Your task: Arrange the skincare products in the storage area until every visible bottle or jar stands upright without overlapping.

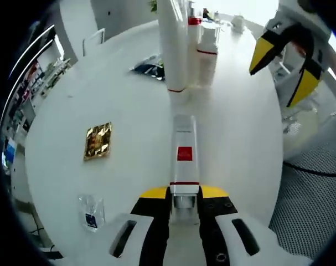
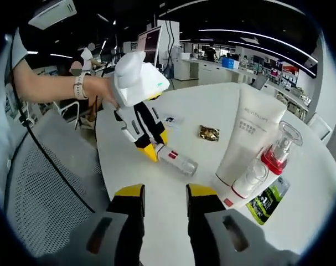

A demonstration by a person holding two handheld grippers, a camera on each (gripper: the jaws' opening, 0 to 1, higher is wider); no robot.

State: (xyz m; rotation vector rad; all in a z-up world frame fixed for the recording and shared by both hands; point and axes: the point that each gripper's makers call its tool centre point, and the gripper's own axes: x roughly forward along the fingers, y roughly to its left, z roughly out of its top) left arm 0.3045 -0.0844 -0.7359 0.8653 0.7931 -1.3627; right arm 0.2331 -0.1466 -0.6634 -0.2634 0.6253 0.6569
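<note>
Left claw (image 1: 184, 206) clamping lying bottle (image 1: 184, 160) — table (image 1: 73, 100)

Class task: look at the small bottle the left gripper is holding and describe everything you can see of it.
The bottle is a slim white cylinder, glossy like plastic, with a red square label, a thin red band and a clear cap end. It lies on its side on the white table. In the left gripper view, the left gripper has its yellow-tipped jaws closed on the banded end, the other end pointing toward the upright white tube. In the right gripper view the clear cap points away from the gripper.
</note>
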